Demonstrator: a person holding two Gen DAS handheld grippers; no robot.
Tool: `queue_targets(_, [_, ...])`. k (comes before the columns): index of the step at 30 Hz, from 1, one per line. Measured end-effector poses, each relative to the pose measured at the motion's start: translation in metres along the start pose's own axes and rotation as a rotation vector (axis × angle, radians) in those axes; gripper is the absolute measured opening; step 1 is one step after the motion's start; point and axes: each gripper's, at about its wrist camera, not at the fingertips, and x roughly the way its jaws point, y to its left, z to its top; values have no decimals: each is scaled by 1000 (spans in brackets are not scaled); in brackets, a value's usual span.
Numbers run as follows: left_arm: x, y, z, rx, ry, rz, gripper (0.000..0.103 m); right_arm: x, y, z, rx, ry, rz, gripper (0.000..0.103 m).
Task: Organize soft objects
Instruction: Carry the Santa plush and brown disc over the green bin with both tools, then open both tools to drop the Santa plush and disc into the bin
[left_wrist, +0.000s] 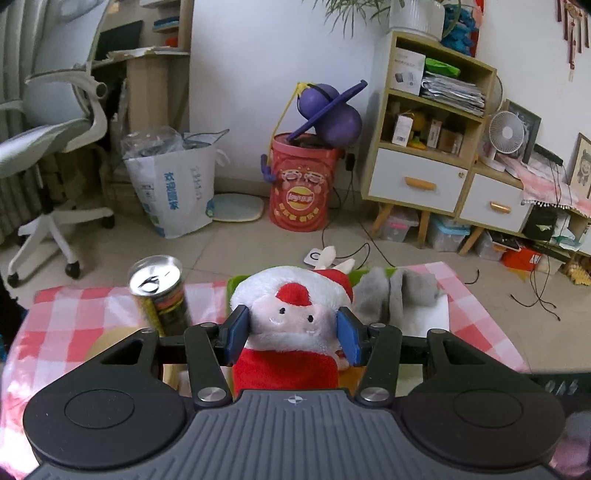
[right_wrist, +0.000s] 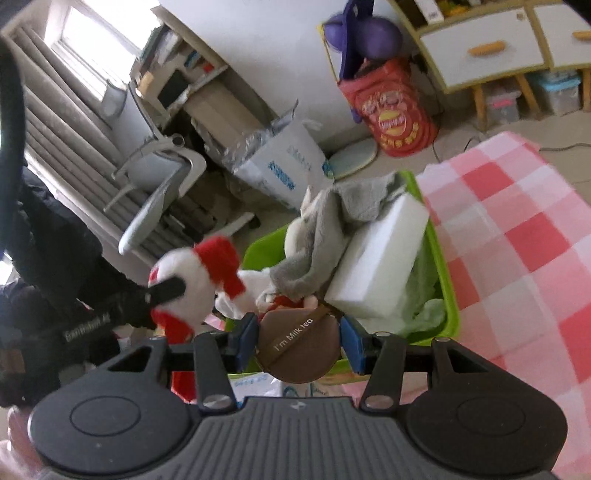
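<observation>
My left gripper (left_wrist: 293, 332) is shut on a Santa plush toy (left_wrist: 291, 310), its blue pads pressing both sides of the white head, held above the table near the green basket (left_wrist: 236, 282). In the right wrist view the Santa plush (right_wrist: 192, 280) hangs in the left gripper's black finger beside the green basket (right_wrist: 448, 295). My right gripper (right_wrist: 299, 341) is shut on a round brown "I'm Milk tea" plush (right_wrist: 299, 349) over the basket's near edge. The basket holds a grey-and-white plush (right_wrist: 317, 229), a white foam block (right_wrist: 380, 266) and green cloth.
A drink can (left_wrist: 159, 291) stands on the pink checked tablecloth (left_wrist: 472, 314) left of the basket. Beyond the table are an office chair (left_wrist: 55, 147), a white sack (left_wrist: 177, 188), a red bucket (left_wrist: 303, 184) and a shelf unit (left_wrist: 424, 129).
</observation>
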Motion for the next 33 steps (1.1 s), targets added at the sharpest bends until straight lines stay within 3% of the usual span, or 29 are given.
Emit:
queue_targets(9, [53, -9, -13, 61, 104, 38, 50, 37, -25, -4, 23, 36, -45, 32])
queue_targets(16, [61, -13, -18, 75, 113, 49, 51, 38, -19, -2, -10, 34, -85, 32])
queue_targets(19, [54, -16, -16, 108, 85, 48, 57, 36, -16, -2, -27, 35, -103, 34])
queue_targets(22, [46, -17, -15, 115, 75, 41, 63, 31, -12, -2, -33, 29, -117, 44])
queue_targets(24, [38, -16, -15, 97, 65, 40, 70, 23, -11, 0, -28, 20, -116, 58])
queue_targets(33, [-7, -15, -20, 58, 44, 14, 83, -21, -6, -2, -17, -5, -166, 65])
